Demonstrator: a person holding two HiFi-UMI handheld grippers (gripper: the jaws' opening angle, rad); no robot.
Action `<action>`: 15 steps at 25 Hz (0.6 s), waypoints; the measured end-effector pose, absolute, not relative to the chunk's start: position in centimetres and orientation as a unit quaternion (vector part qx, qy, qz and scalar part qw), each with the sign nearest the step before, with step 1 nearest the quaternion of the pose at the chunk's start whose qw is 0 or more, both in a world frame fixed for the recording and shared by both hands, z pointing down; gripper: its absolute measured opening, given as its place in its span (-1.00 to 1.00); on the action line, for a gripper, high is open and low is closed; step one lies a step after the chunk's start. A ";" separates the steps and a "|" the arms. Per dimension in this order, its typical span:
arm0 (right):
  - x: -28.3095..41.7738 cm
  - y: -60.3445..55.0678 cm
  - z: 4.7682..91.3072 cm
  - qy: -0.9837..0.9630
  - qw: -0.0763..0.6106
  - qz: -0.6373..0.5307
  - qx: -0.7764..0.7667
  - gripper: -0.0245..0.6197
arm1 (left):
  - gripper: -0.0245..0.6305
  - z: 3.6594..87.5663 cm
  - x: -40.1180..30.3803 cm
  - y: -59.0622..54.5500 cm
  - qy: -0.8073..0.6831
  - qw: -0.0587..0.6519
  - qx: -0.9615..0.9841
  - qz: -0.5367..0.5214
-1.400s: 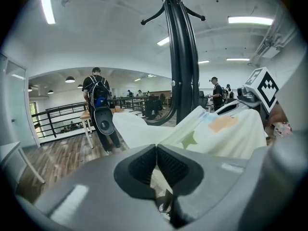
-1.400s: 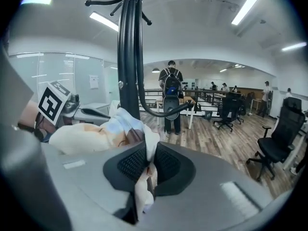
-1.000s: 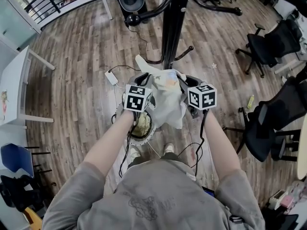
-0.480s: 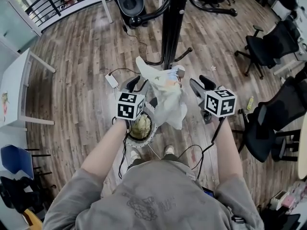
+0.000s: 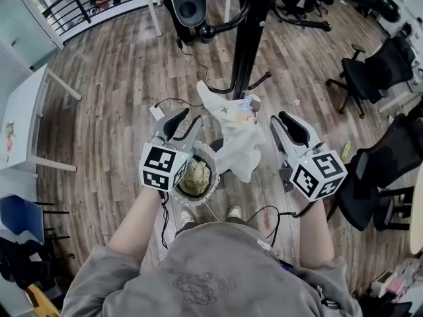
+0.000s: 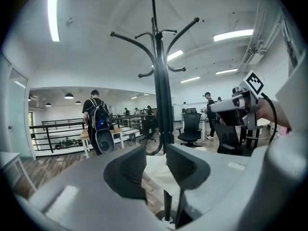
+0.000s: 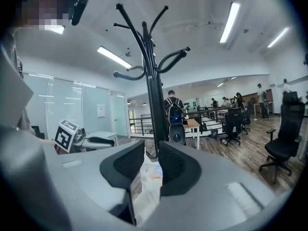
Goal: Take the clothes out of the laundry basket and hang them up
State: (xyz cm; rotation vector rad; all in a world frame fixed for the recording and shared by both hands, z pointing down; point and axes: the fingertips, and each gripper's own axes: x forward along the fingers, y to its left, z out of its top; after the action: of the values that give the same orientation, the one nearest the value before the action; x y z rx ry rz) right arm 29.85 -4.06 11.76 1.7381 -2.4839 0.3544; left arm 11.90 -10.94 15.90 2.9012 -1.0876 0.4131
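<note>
Just beside garment (image 5: 236, 134), right gripper (image 5: 282, 119).

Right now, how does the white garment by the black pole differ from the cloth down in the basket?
The white garment hangs draped beside the coat stand; the basket cloth lies bunched inside the laundry basket. The white garment is white with a small coloured print; the basket cloth looks yellowish green. Both are soft, crumpled fabric.

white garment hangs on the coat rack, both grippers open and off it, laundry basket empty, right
No: the head view shows the laundry basket holds a pale greenish garment. The white garment does hang on the coat rack, with left gripper and right gripper open, clear of it.
</note>
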 end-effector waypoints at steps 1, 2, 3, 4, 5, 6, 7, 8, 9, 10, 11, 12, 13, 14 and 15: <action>29.3 -3.5 11.2 -0.812 0.035 0.111 0.571 -0.58 | -0.53 15.3 11.3 -10.4 -0.348 0.008 0.929 0.124; 28.7 -2.9 10.8 -0.813 0.028 0.108 0.572 -0.59 | -0.53 14.8 10.7 -9.8 -0.349 0.007 0.930 0.116; 28.0 -2.3 10.5 -0.814 0.023 0.105 0.570 -0.60 | -0.53 14.4 10.0 -9.3 -0.350 0.005 0.930 0.110; 27.3 -1.7 10.2 -0.816 0.019 0.103 0.568 -0.62 | -0.53 14.0 9.3 -8.6 -0.352 0.003 0.930 0.105; 26.5 -1.0 9.9 -0.819 0.014 0.100 0.564 -0.65 | -0.53 13.6 8.6 -8.0 -0.355 0.002 0.930 0.100; 25.8 -0.3 9.6 -0.823 0.011 0.097 0.559 -0.70 | -0.54 13.3 7.8 -7.2 -0.358 0.002 0.929 0.093; 25.0 0.5 9.3 -0.827 0.010 0.095 0.553 -0.71 | -0.55 12.9 7.0 -6.5 -0.362 0.005 0.928 0.085; 24.3 1.2 9.2 -0.831 0.011 0.092 0.548 -0.72 | -0.55 12.6 6.1 -5.7 -0.368 0.008 0.926 0.078; 23.7 1.7 9.2 -0.835 0.015 0.091 0.543 -0.74 | -0.55 12.4 5.1 -5.1 -0.375 0.009 0.924 0.075; 23.1 2.1 9.5 -0.838 0.021 0.091 0.538 -0.75 | -0.55 12.4 4.3 -4.5 -0.382 0.006 0.921 0.075; 22.6 2.4 9.9 -0.840 0.027 0.093 0.535 -0.75 | -0.56 12.5 3.5 -4.0 -0.388 0.004 0.919 0.078; 22.3 2.4 10.3 -0.840 0.032 0.095 0.532 -0.75 | -0.56 12.7 2.9 -3.7 -0.392 0.002 0.916 0.082; 22.0 2.4 10.6 -0.840 0.034 0.098 0.532 -0.74 | -0.56 12.9 2.4 -3.5 -0.396 0.001 0.914 0.085; 21.8 2.3 10.8 -0.840 0.035 0.101 0.532 -0.74 | -0.56 13.0 2.0 -3.3 -0.399 0.000 0.913 0.089; 21.6 2.2 10.9 -0.840 0.033 0.102 0.533 -0.74 | -0.57 13.1 1.6 -3.1 -0.402 0.000 0.911 0.091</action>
State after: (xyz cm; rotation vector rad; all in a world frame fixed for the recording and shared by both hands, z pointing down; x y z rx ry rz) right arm 21.56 2.17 10.89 1.6383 -2.5828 0.3137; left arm 1.62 -3.14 13.12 2.8618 -1.2637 0.2862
